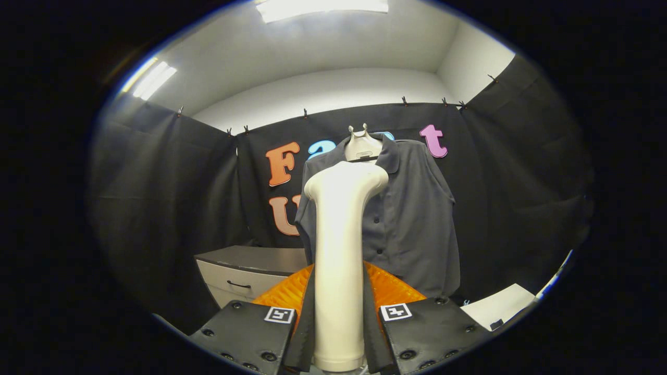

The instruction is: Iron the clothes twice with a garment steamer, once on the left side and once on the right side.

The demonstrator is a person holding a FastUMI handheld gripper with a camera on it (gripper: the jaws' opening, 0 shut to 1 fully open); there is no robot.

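We are clenching our gripper [338,333] on the cream plastic garment steamer [340,250], standing upright between both fingers. Beyond it, the dark grey buttoned shirt [411,219] is hanging on a pale hanger [362,146].

No readable text or numbers; the gripper [338,317] bears only square coded markers.

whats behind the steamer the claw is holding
The claw is shut on the white steamer. Behind it hangs a dark grey shirt on a hanger. The steamer covers part of the shirt's front, so that strip cannot be seen.
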